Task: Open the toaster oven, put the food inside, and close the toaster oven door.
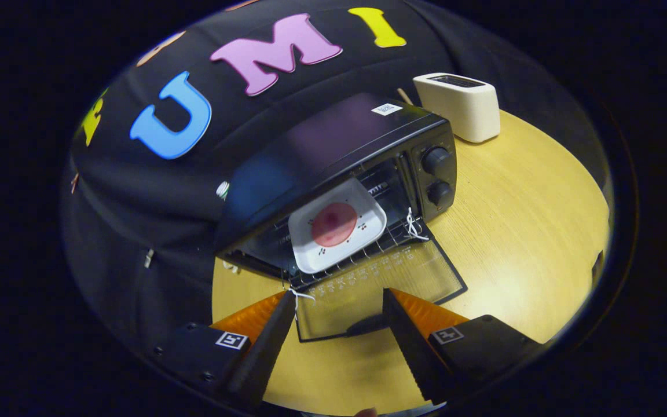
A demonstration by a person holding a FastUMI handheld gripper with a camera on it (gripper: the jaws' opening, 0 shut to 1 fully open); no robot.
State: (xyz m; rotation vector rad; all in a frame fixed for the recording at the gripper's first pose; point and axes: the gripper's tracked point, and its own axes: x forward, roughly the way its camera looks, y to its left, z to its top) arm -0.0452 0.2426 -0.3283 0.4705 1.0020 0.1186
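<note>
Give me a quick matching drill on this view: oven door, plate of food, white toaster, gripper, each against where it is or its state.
Things:
1. oven door
2. plate of food
3. white toaster
4. gripper

Places or states:
A. on the rack inside the toaster oven
B. open, with the door handle between its fingers
C. folded down flat onto the table
D. on the table beyond the oven

Pairs: 1-C, 2-A, 3-D, 4-B

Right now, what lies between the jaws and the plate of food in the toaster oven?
In the gripper view, the open gripper faces the plate; between them lies the lowered glass door with its handle.
</note>
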